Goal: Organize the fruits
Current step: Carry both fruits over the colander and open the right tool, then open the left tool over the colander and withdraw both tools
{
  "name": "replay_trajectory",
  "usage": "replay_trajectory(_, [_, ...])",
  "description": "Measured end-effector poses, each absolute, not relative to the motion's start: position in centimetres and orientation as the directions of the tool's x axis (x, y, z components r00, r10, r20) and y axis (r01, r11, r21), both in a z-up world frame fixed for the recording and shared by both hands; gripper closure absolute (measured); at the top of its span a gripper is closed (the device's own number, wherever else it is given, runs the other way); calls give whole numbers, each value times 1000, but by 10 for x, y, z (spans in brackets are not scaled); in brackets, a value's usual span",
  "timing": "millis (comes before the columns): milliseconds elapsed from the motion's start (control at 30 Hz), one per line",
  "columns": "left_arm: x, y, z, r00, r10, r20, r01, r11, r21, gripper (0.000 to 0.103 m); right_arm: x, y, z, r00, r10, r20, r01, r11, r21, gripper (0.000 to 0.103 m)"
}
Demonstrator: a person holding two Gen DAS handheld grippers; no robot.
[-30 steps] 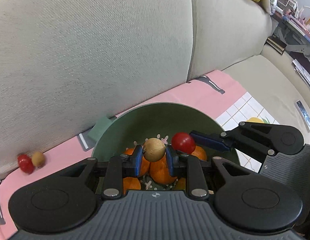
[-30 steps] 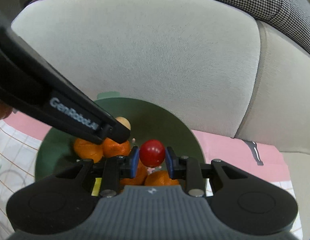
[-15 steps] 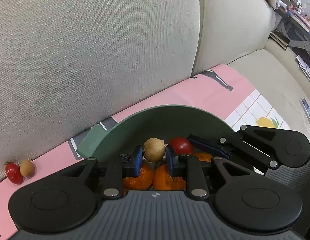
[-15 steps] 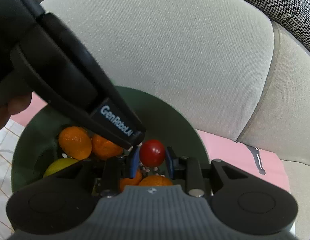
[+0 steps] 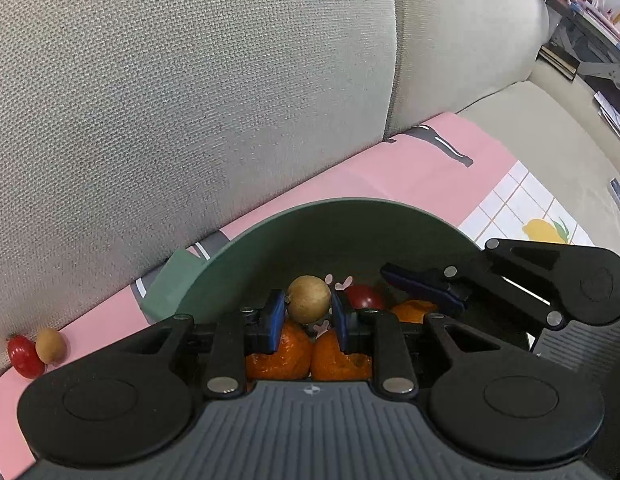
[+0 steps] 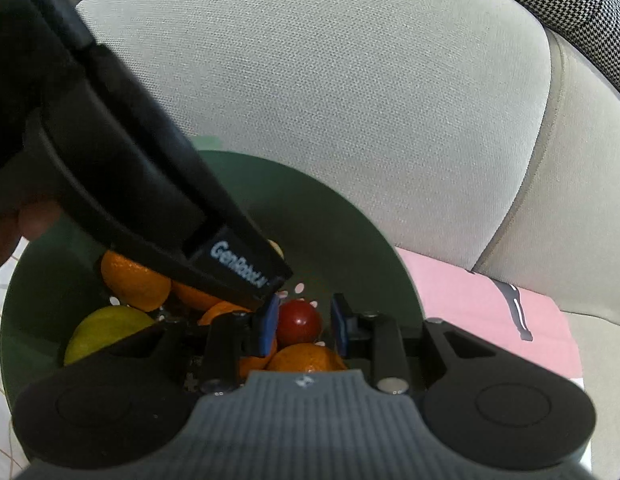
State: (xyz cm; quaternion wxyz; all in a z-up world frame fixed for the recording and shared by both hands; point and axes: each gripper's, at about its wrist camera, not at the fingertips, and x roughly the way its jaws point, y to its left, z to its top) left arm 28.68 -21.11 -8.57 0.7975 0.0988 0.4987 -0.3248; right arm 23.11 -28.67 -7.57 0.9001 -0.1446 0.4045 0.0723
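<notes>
A dark green bowl (image 5: 350, 216) stands on a pink cloth against the sofa back and holds several oranges (image 5: 277, 354) and a yellow-green fruit (image 6: 105, 332). My left gripper (image 5: 308, 314) reaches down into the bowl. Its jaws are opening, with a tan round fruit (image 5: 308, 299) still touching both blue pads. Beside it, my right gripper (image 6: 303, 314) is shut on a red cherry tomato (image 6: 298, 322), also seen as the red cherry tomato (image 5: 364, 298) in the left wrist view. It sits low between the pads just above an orange (image 6: 305, 358). The left gripper's finger (image 6: 245, 268) crosses the right wrist view.
A second red tomato (image 5: 23, 356) and a tan fruit (image 5: 49, 345) lie on the pink cloth (image 5: 390, 176) at the far left by the sofa back (image 5: 189, 80). A hand (image 6: 13, 232) shows at the left edge. Shelves with clutter (image 5: 590, 20) stand far right.
Both grippers have sunk deeper into the bowl, and the left moved toward its far wall. The red tomato now sits lower and looks smaller between the right pads.
</notes>
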Motion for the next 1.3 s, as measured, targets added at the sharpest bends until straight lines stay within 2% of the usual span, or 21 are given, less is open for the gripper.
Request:
replay_trajectory(200, [283,-202,-74,301,-427,-853,614,771,-170,55,229,-286,-69,671,8,-741,-224,955,-193,65])
replay_trajectory(267, [279,-198,-68,315,-429,-847,612,773,-164,55,226,-286,-65,677,9,-736,-219,957,-189,61])
replay_trajectory(433, [265,-187,-49,359,-429,-829,607,782,-142,54,218,-285,-54,690,18,-723,-221,957,-187,59])
replay_trajectory(567, [249,-176,-31,420,-417,-806,598,795,-100,51,211,-282,-40,707,40,-706,-213,964,-158,44])
replay_trajectory(800, [223,-145,1,516,-392,-762,533,843,-73,48,198,-274,-12,711,58,-700,-183,978,-104,37])
replay_trajectory(933, [208,-127,15,568,-361,-739,494,868,-44,46,190,-270,-3,706,67,-705,-151,987,-58,25])
replay_trajectory(1033, [197,-114,23,604,-331,-724,472,881,-9,43,188,-264,-8,699,69,-712,-141,989,-43,23])
replay_trajectory(1167, [184,-98,30,628,-307,-715,444,896,5,41,175,-260,-4,693,73,-717,-116,993,-12,14])
replay_trajectory(1300, [174,-81,37,643,-271,-716,412,911,26,40,166,-249,5,670,109,-735,-100,993,55,12])
